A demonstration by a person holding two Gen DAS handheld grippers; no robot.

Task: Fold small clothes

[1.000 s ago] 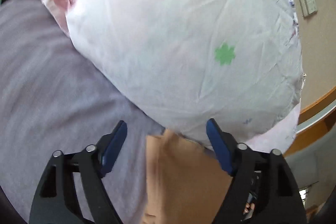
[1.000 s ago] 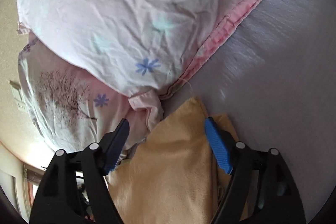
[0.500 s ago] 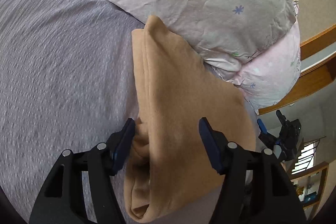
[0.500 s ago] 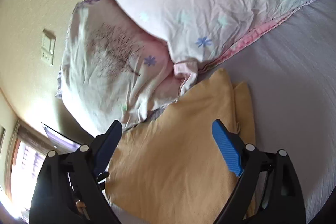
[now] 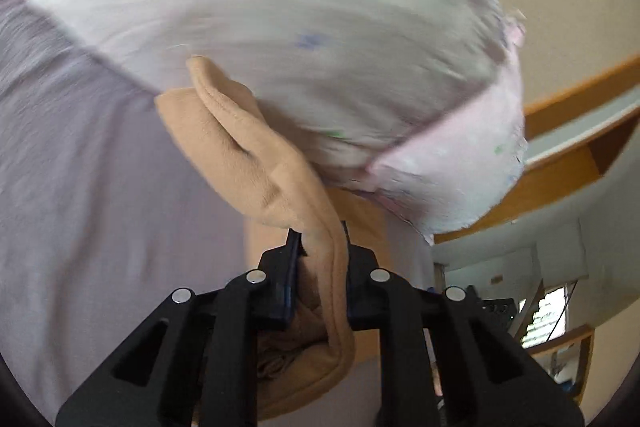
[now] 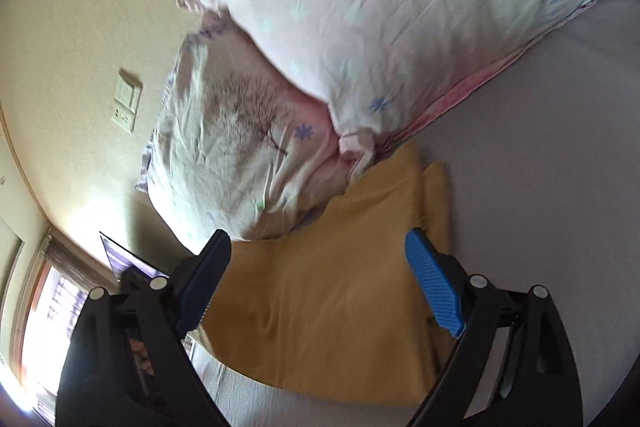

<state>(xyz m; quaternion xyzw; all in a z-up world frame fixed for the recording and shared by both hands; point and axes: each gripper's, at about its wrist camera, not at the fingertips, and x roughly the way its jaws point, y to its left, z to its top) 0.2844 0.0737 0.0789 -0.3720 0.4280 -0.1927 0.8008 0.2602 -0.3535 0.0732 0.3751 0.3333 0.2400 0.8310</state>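
A tan, folded small garment (image 5: 256, 151) lies on the grey bed sheet (image 5: 80, 187), its far end against a white flowered pillow (image 5: 280, 27). My left gripper (image 5: 318, 247) is shut on the garment's near folded edge and pinches it upright between the jaws. In the right wrist view the same garment (image 6: 332, 291) lies flat and looks yellow-orange. My right gripper (image 6: 320, 267) is open just above it, one blue pad (image 6: 434, 291) over its right edge, and holds nothing.
Two pillows are stacked at the head of the bed, the flowered one (image 6: 400, 7) on top of a pink one with a tree print (image 6: 240, 131). A wall switch plate (image 6: 127, 105) and a wooden bed frame (image 5: 560, 167) lie beyond them. Grey sheet (image 6: 540, 167) spreads to the right.
My left gripper has closed on the garment's near edge and lifted it. My right gripper has stayed open and pulled back a little, so more of the garment shows.
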